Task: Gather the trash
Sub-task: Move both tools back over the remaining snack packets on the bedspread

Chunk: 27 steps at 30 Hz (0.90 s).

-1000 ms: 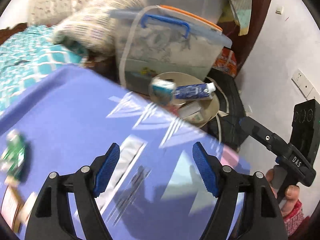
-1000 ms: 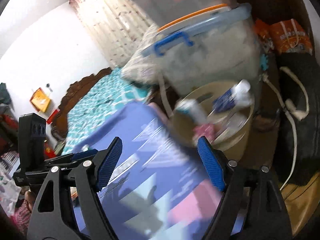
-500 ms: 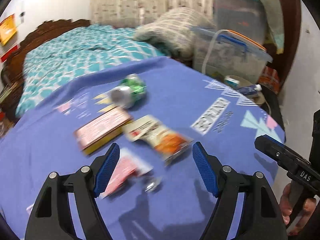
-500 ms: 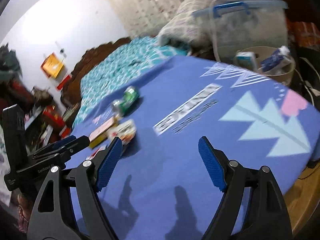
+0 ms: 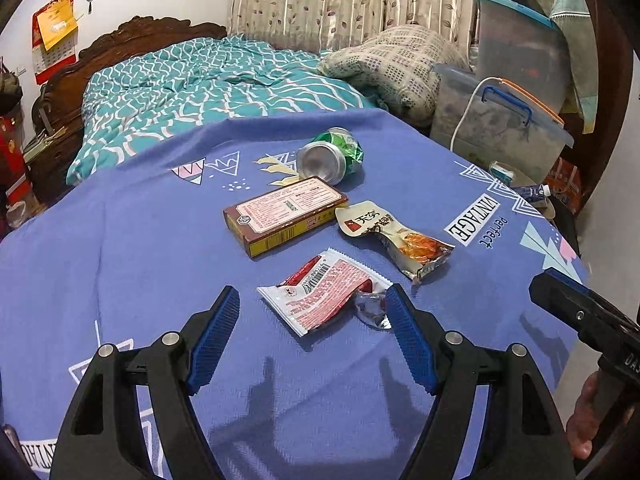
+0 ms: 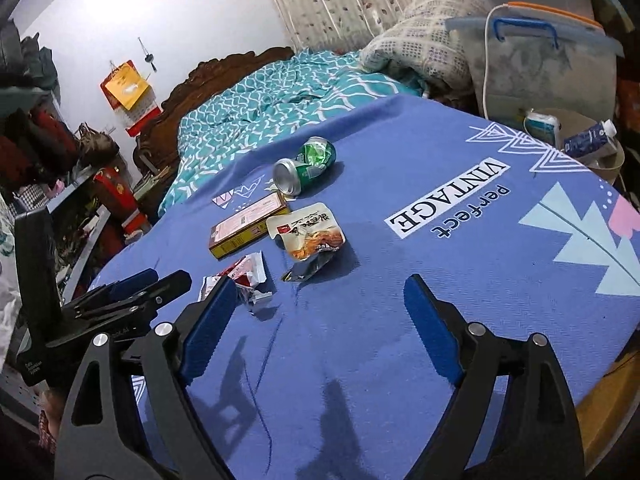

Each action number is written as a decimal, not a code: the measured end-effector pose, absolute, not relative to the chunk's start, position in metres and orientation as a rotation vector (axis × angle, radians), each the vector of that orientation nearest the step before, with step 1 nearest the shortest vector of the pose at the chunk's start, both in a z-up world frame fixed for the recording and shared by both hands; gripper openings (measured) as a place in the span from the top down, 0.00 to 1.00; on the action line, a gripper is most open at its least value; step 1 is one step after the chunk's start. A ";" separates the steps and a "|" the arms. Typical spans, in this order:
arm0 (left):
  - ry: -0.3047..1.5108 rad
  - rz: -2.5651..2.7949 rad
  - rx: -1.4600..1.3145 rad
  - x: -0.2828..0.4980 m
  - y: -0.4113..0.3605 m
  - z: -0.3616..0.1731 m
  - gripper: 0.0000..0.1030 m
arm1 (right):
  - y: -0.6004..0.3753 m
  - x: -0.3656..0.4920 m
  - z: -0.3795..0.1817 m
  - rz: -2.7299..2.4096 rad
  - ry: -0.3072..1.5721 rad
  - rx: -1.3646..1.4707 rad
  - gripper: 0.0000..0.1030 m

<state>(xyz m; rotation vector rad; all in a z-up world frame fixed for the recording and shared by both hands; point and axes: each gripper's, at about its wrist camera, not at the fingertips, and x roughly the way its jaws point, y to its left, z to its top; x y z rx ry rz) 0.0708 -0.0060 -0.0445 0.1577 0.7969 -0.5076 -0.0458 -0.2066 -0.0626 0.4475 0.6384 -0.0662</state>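
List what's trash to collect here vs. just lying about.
Trash on the cloth:
- can, crushed
- box
- snack pouch
- red wrapper
- foil scrap

Lying about:
- bed
- pillow
- tub
- calendar
- bowl, already holding a carton and a tube; possibly the trash bin

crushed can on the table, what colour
Green with a silver end; clearest in the left wrist view.

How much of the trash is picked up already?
Some, maybe: a carton and other bits sit in the bowl beside the table. Both grippers, left and right, are open and empty; the right's jaws just widened. Left on the cloth: can, box, two wrappers.
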 end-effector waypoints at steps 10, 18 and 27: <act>0.791 -0.509 0.177 0.068 -0.014 -0.043 0.30 | -0.213 -0.052 -0.061 -0.084 0.621 0.470 0.16; 0.786 -0.511 0.194 0.066 -0.019 -0.043 0.30 | -0.220 -0.055 -0.065 -0.088 0.619 0.492 0.16; 0.788 -0.506 0.197 0.066 -0.021 -0.044 0.26 | -0.224 -0.059 -0.066 -0.094 0.598 0.509 0.16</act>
